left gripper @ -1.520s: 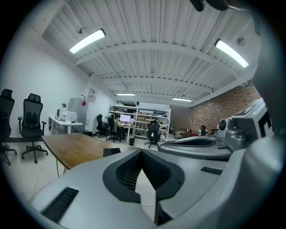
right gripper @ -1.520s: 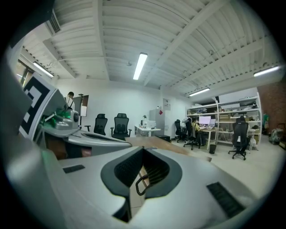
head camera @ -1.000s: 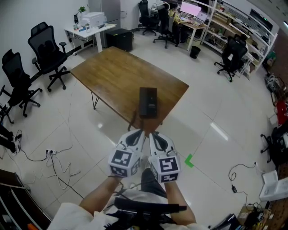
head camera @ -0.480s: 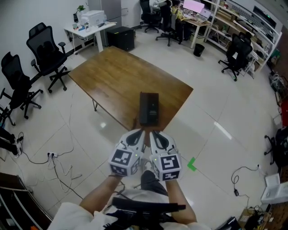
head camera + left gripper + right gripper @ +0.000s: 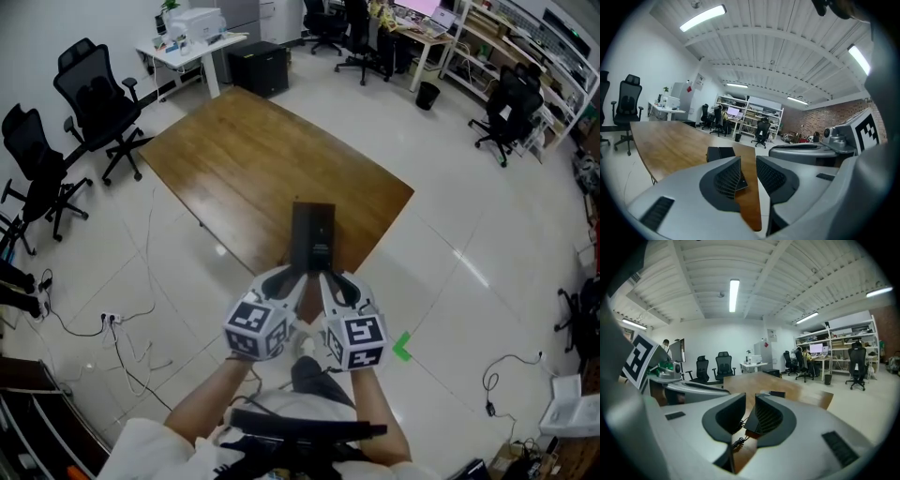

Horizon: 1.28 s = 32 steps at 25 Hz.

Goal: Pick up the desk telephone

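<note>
The black desk telephone (image 5: 311,234) lies near the front edge of the wooden table (image 5: 244,159), long side pointing away from me. Both grippers hang side by side just short of that edge, aimed at the phone. The left gripper (image 5: 298,276) has its jaws opening, a narrow gap and nothing between them; in the left gripper view (image 5: 749,164) the telephone (image 5: 719,152) shows beyond its fingertips. The right gripper (image 5: 324,276) is opening too, with nothing between its jaws; in the right gripper view (image 5: 750,405) the telephone (image 5: 777,393) and its coiled cord (image 5: 738,442) lie beyond the gap.
Black office chairs (image 5: 94,94) stand left of the table, and a white desk with a printer (image 5: 192,33) behind it. Cables (image 5: 122,337) trail over the floor at the left. A green tape mark (image 5: 403,345) lies on the tiles at the right. More chairs (image 5: 511,112) stand far right.
Both grippers have moved forward and a little down toward the telephone, which now sits closer to their tips. Their jaws, shut before, now stand slightly apart.
</note>
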Motion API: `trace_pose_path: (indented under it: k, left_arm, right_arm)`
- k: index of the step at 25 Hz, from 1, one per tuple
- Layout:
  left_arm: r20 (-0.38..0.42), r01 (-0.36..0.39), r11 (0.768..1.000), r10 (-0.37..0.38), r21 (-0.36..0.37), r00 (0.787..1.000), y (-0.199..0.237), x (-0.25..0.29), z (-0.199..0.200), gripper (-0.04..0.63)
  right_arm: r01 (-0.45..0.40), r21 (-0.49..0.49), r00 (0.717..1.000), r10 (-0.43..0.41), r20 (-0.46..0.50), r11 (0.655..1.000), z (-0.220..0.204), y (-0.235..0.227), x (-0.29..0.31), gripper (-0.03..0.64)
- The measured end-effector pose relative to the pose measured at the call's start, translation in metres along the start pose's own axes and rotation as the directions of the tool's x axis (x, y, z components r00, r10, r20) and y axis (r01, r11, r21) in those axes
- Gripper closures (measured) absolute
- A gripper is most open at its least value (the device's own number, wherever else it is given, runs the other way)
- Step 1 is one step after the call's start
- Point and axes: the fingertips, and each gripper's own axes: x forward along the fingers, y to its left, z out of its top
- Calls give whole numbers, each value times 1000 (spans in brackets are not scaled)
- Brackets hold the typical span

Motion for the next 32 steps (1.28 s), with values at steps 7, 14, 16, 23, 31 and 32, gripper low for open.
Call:
trace_pose_path:
  k: [7,14,16,23,31,32]
  left_arm:
    - [-59,-24,997,20,-70,998,41,35,-23,399]
    - [-161,-44,985,17,-168,987,82,72,-61,316]
    - [-205,-38,976,-7,-216,979,92,84,-77,266]
    - [-280,-24,969,-48,-247,959,113,111,-108,265]
    - [-321,22,959,-115,-281,940,123,132,-120,208]
    - [-326,32,958,-128,-284,937,123,133,-121,206]
  right_arm:
    - [-45,68,997,49,-61,997,-18,-31,33,459]
    - [-134,199,978,162,-132,971,-45,-62,63,408]
    - [-149,236,972,186,-143,960,-53,-74,72,408]
    - [-199,319,943,269,-193,927,-79,-96,107,367]
    - [-289,432,874,420,-247,855,-102,-99,145,307]
    - [-291,440,870,426,-246,849,-103,-100,149,307]
